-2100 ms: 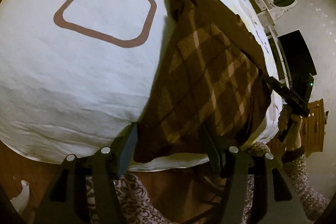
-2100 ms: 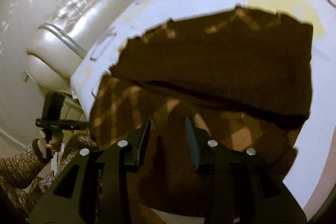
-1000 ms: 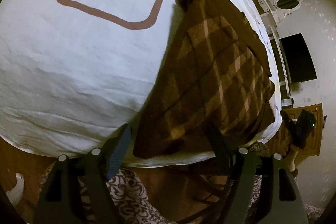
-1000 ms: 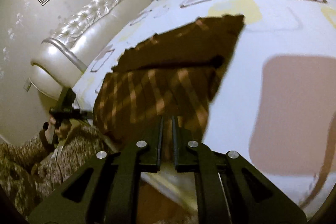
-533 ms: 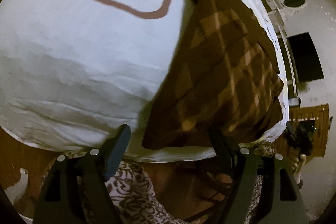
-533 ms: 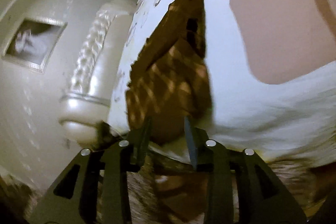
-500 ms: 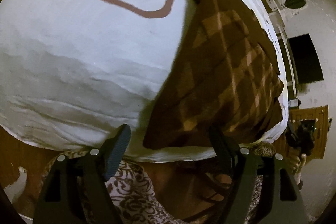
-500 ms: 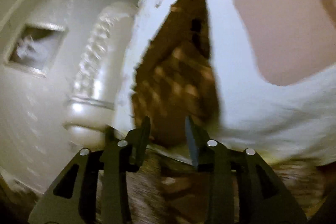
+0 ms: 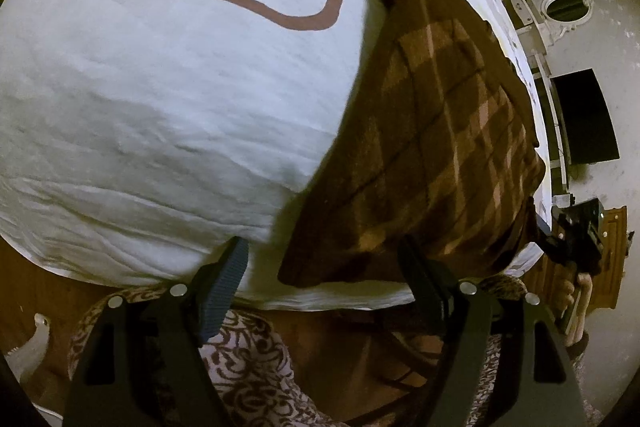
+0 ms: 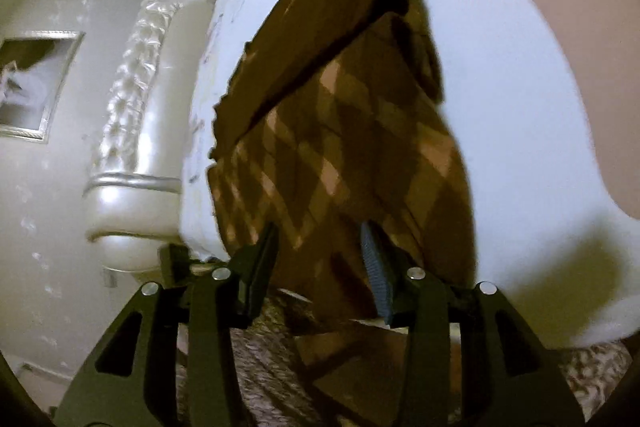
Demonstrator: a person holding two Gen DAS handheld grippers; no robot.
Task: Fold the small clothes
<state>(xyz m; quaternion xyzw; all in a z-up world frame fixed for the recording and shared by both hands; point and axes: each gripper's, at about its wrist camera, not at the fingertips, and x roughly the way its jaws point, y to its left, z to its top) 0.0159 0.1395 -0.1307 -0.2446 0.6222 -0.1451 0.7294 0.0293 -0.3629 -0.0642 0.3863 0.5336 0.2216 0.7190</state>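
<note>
The brown plaid garment (image 9: 436,131) lies on the bed (image 9: 160,99), close to the near edge, filling the right half of the left wrist view and the centre of the right wrist view. It looks at least partly folded: in the right wrist view a plain dark layer (image 10: 320,39) sits toward the top of the frame and the checked layer overlaps it lower down, with a clear crease line running diagonally between them. I'd judge one fold is done, and the piece may want another fold or some squaring up, since its edges look uneven and one corner hangs toward the bed's edge.

The left claw (image 9: 324,279) stands wide apart at the bottom of its frame, near the garment's lower corner, gripping nothing. The right claw (image 10: 320,267) is also parted, its fingers to either side of the near edge of the cloth; whether they touch the fabric I can't tell, as the view is blurred.

A padded headboard (image 10: 132,99) shows at the left of the right wrist view.
</note>
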